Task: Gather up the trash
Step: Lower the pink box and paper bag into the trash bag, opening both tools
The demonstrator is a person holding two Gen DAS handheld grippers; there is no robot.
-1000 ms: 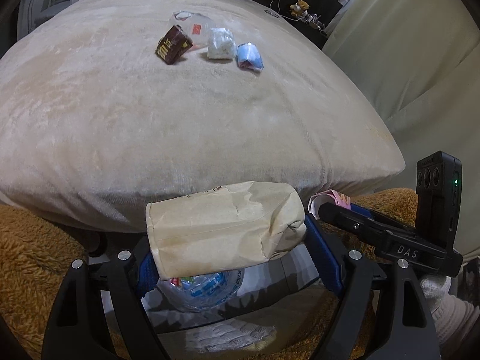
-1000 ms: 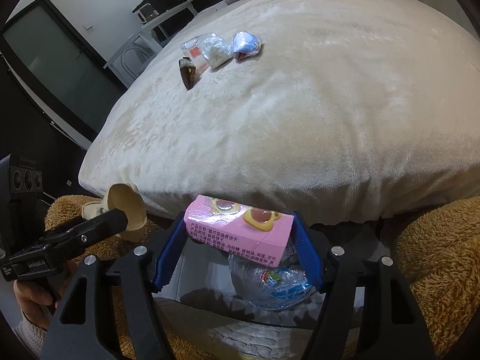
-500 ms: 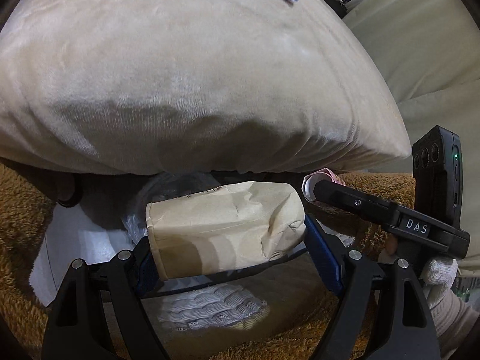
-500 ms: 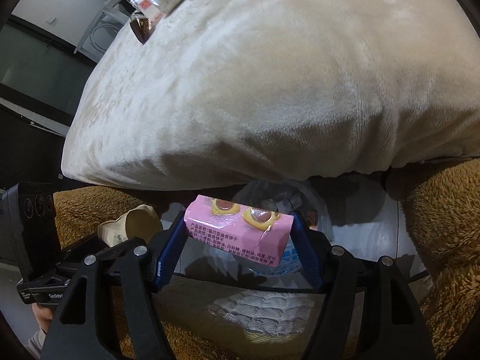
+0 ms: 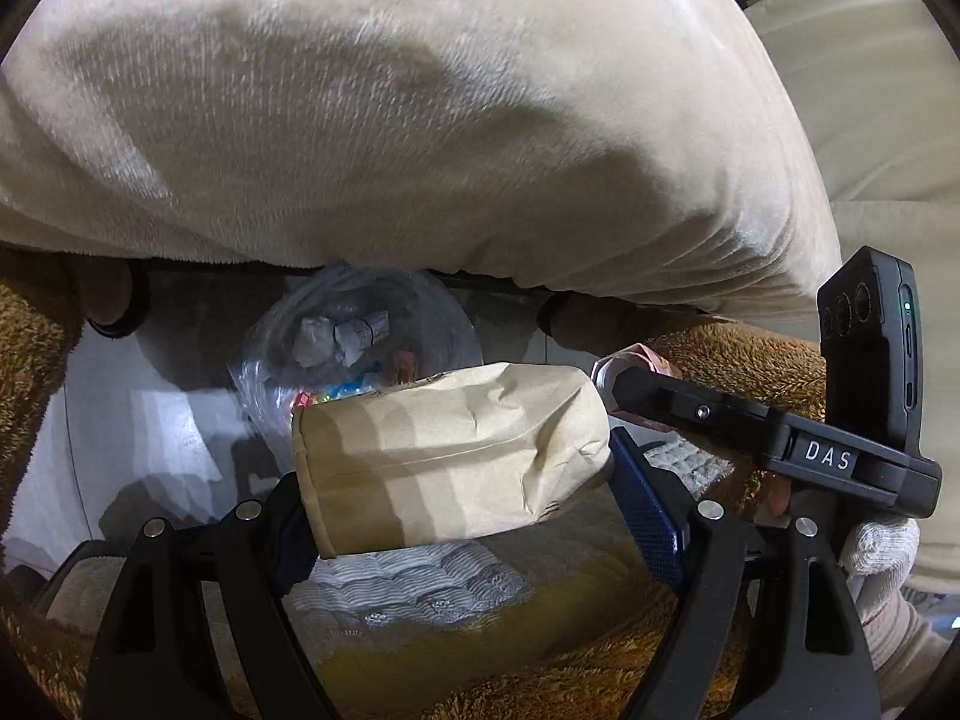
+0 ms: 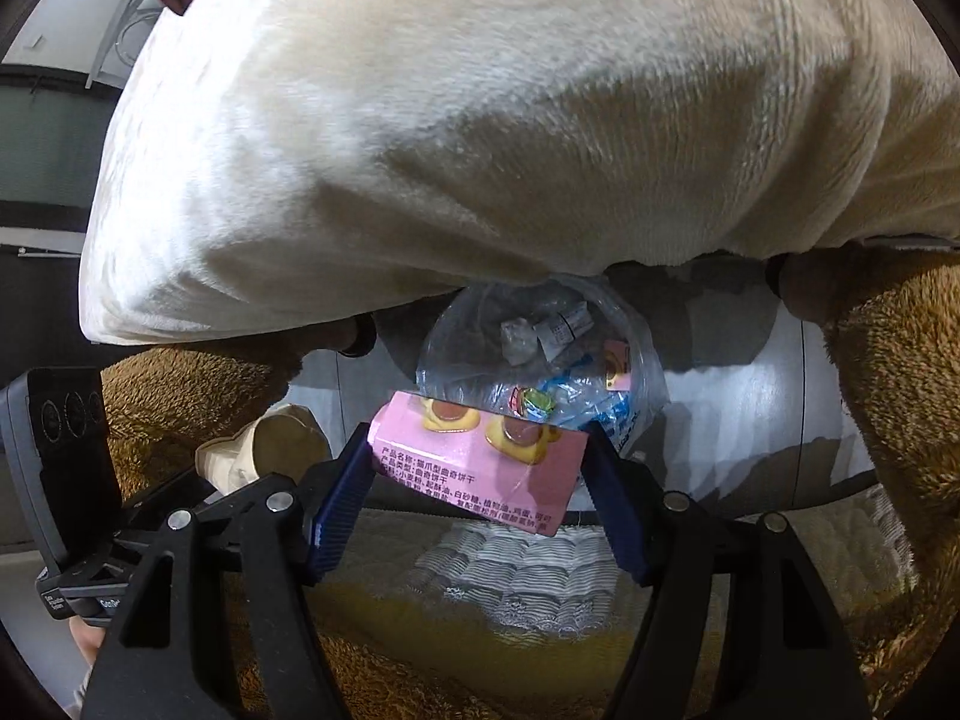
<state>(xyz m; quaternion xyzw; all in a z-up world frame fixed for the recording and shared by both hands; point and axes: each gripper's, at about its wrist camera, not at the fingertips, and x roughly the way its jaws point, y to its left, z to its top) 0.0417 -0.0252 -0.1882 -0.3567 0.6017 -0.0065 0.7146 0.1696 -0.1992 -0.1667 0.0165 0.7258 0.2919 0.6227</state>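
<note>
We hold the left gripper (image 5: 462,474) clamped across a crumpled paper cup (image 5: 450,456), which lies sideways between the blue pads (image 5: 645,516). The right gripper (image 6: 480,468) is clamped on a pink carton (image 6: 480,462), held crosswise between its jaws. Both point steeply down at a clear trash bag (image 6: 540,354) on the pale floor (image 6: 750,420), just beyond the held items and under the near edge of the beige blanket (image 6: 480,120). The bag holds wrappers and crumpled paper. Brown fleece (image 6: 900,420) flanks it left and right.
</note>
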